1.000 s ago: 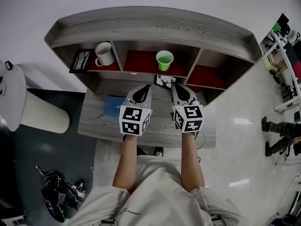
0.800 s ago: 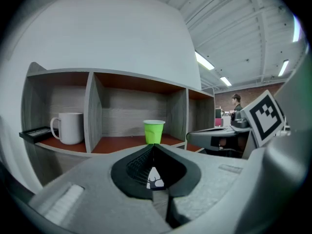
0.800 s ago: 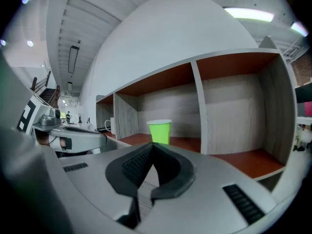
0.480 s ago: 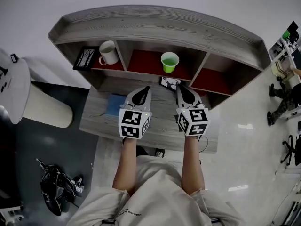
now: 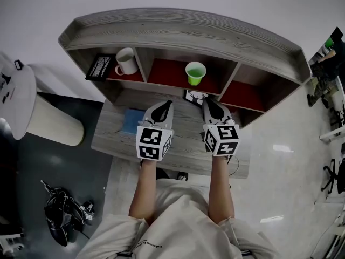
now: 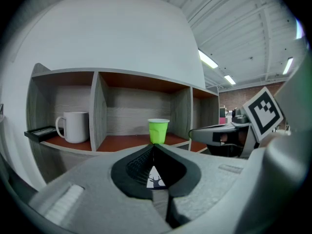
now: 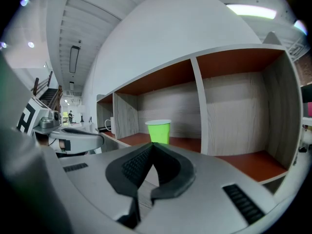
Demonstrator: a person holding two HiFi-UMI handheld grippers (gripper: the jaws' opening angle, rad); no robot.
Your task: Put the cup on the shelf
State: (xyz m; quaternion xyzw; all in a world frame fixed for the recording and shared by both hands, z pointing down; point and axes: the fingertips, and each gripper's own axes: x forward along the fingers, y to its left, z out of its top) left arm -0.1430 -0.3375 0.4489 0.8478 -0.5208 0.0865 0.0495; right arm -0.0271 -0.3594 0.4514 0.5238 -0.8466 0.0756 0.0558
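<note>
Looks done — green cup [image 5: 195,72] upright in the shelf's [image 5: 178,30] middle compartment; left hand-held gripper [image 5: 167,103] and right hand-held gripper [image 5: 208,100] closed, empty, over the desk [image 5: 118,140].

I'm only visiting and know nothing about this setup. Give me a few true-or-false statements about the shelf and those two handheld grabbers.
1. The green cup stands in the middle compartment of the shelf. True.
2. The white mug lies on its side. False: it stands upright in the left compartment.
3. The right gripper holds the green cup. False: its jaws are together with nothing between them.
4. The left gripper is shut and holds nothing. True.
</note>
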